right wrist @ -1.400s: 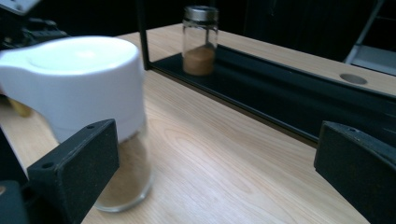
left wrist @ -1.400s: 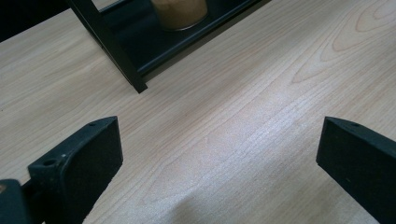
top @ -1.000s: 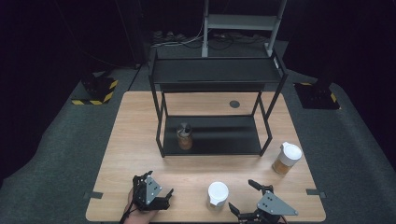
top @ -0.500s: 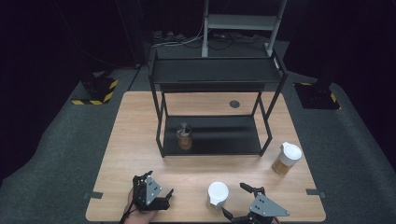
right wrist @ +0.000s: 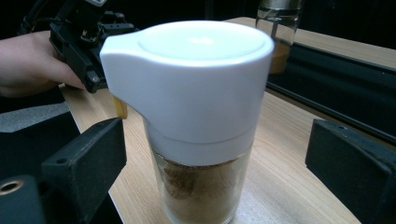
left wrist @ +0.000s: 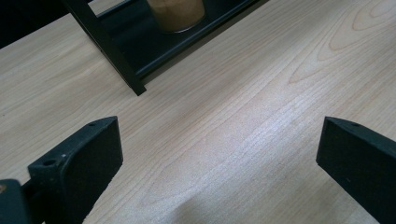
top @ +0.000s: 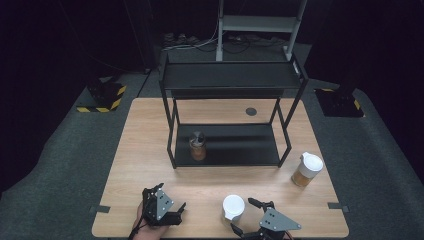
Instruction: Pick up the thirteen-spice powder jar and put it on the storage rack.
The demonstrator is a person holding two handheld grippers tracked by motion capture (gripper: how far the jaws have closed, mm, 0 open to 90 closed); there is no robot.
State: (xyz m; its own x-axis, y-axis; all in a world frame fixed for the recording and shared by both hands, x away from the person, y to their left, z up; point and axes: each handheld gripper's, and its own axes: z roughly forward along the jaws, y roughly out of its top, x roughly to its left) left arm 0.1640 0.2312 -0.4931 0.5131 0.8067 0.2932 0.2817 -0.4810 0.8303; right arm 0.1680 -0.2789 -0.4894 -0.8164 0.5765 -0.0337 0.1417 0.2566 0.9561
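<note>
Right tool [top: 246, 216] has the white-lidded spice jar [top: 233, 209] between its jaws at the near edge of the surface [top: 150, 150]; they've just been closing in but aren't touching it (gaps on both sides). Left tool [top: 170, 206] sits wide apart over bare wood, near-left of the black shelf rack [top: 230, 80].

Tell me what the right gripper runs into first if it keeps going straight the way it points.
The white-lidded jar standing between the right gripper's open jaws, which have just been closing; depth to it is unclear.
</note>
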